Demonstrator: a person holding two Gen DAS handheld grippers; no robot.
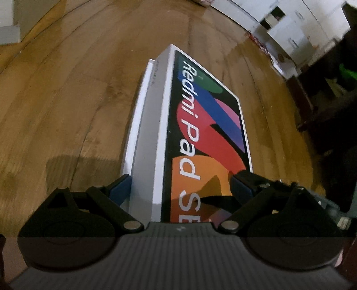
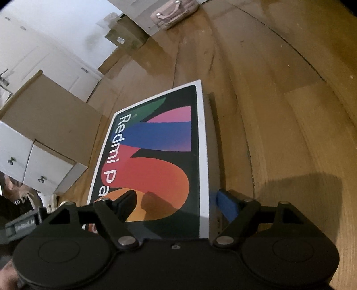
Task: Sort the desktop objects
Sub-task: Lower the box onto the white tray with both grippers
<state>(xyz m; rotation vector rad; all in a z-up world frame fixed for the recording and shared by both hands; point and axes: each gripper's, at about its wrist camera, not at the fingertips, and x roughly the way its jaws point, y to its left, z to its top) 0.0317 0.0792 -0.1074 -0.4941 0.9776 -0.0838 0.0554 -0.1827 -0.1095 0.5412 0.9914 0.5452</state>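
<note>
Left wrist view: one tablet box (image 1: 207, 133), printed "Redmi Pad SE" with a many-coloured fan on black, runs from 6 o'clock up toward 12 o'clock. It is seen edge-on and tilted, its grey-white side wall facing 9 o'clock, and a second white layer (image 1: 136, 120), lid or base, juts out along that side; which it is cannot be told. The left gripper (image 1: 180, 185) straddles the box's near end with its two fingers spread about the box's thickness: one blue-padded finger (image 1: 120, 187) lies against the outer white layer at 8 o'clock, the other (image 1: 242, 183) lies over the printed face at 4 o'clock. Both seem to touch, so the jaws appear closed on the box. The wooden surface (image 1: 67, 100) fills the view from 7 to 1 o'clock. White cabinets (image 1: 308, 29) stand at 2 o'clock.

Right wrist view: the same single box (image 2: 160, 156) shows its printed face, reaching from 6 toward 12 o'clock over the wood (image 2: 279, 111). The right gripper (image 2: 176, 200) spans its near edge, two fingers set wide: one black finger (image 2: 127, 200) over the printed face at 7 o'clock, one blue pad (image 2: 225, 205) just beside the white border at 5 o'clock; whether they actually press cannot be told. At 9 o'clock stands one brown cardboard box (image 2: 51, 120) above white drawers (image 2: 29, 165) with two knobs showing. One pink bag (image 2: 174, 13) lies at 12 o'clock.
</note>
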